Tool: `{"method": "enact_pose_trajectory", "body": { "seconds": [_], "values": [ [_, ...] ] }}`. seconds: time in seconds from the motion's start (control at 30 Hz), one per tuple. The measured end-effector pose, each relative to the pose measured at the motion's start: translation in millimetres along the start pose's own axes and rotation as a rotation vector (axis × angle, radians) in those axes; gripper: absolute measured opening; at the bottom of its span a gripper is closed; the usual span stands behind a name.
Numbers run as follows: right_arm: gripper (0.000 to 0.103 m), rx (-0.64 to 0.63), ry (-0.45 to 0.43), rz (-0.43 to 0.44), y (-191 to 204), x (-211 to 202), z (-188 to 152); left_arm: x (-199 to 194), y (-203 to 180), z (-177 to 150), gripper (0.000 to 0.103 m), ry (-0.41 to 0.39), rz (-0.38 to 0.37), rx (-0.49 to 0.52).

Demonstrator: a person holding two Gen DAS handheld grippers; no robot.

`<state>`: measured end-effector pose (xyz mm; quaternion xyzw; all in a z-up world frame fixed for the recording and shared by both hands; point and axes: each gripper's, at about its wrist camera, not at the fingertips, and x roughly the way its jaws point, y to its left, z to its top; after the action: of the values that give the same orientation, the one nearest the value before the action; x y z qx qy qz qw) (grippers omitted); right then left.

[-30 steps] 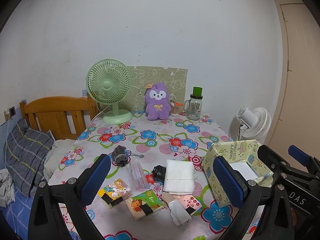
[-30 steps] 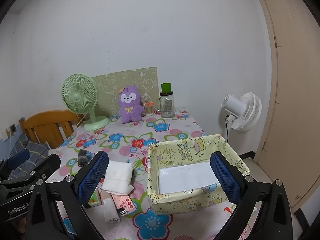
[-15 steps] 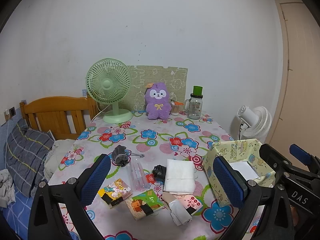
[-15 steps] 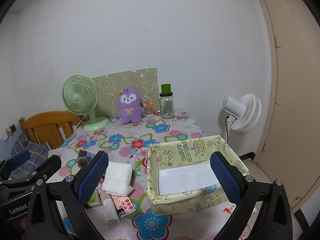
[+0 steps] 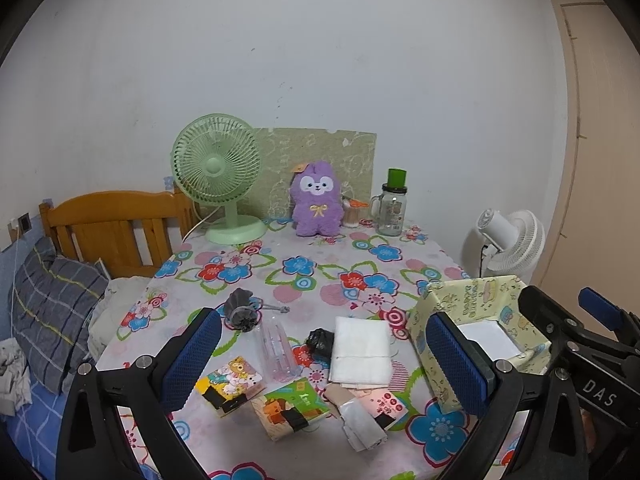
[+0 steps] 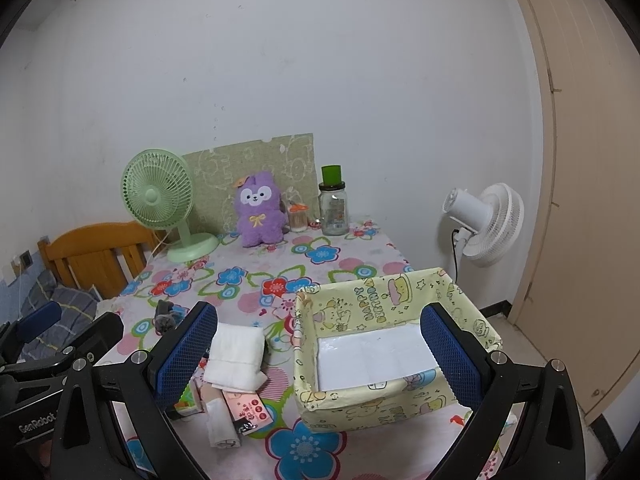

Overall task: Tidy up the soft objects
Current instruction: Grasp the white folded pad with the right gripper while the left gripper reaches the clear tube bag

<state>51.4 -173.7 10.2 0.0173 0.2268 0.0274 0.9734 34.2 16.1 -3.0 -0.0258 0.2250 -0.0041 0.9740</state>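
Observation:
A folded white cloth (image 5: 362, 350) (image 6: 236, 354) lies on the floral tablecloth near the front. Around it lie a grey pouch (image 5: 240, 312), a black crumpled bag (image 5: 320, 340), small tissue packs (image 5: 230, 384) (image 5: 290, 406) and a rolled white pack (image 5: 358, 418) (image 6: 220, 420). A yellow cartoon-print box (image 6: 392, 344) (image 5: 472, 320) stands at the front right with white paper inside. A purple plush toy (image 5: 316, 204) (image 6: 258, 210) sits at the back. My left gripper (image 5: 324, 360) hovers open above the small items. My right gripper (image 6: 316, 356) hovers open in front of the box.
A green desk fan (image 5: 218, 184), a patterned board (image 5: 316, 156) and a glass jar with a green lid (image 5: 392, 204) stand along the wall. A white floor fan (image 6: 486, 222) and a door (image 6: 580, 160) are to the right. A wooden headboard (image 5: 116, 228) and pillow (image 5: 52, 304) are on the left.
Both views have shifted very slightly; the objects on the table have not moved and both grippers stay open.

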Motion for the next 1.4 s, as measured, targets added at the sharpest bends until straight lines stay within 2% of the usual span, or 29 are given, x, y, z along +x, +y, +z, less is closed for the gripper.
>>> {"method": "enact_pose_trajectory", "body": {
  "seconds": [0.17, 0.27, 0.37, 0.53, 0.87, 1.4],
  "values": [
    [0.102, 0.005, 0.007, 0.016, 4.2, 8.7, -1.0, 8.0, 7.7, -1.9, 0.1, 0.019, 0.01, -0.003],
    [0.096, 0.002, 0.028, 0.033, 9.6, 18.0, -3.9, 15.9, 12.3, -3.8, 0.099, 0.035, 0.012, -0.002],
    [0.095, -0.001, 0.043, 0.038, 15.4, 25.9, -8.1, 23.4, 15.6, -6.7, 0.096, 0.051, 0.012, 0.002],
    [0.095, 0.009, 0.071, 0.037, 27.2, 42.7, -16.2, 39.2, 27.1, -15.5, 0.094, 0.082, 0.032, -0.002],
    [0.094, 0.017, 0.125, 0.044, 54.4, 69.6, -36.6, 72.6, 45.3, -34.8, 0.09, 0.18, 0.019, -0.008],
    [0.091, -0.019, 0.225, 0.045, 93.3, 116.7, -53.2, 120.7, 64.0, -51.1, 0.083, 0.284, 0.026, -0.018]
  ]
}}
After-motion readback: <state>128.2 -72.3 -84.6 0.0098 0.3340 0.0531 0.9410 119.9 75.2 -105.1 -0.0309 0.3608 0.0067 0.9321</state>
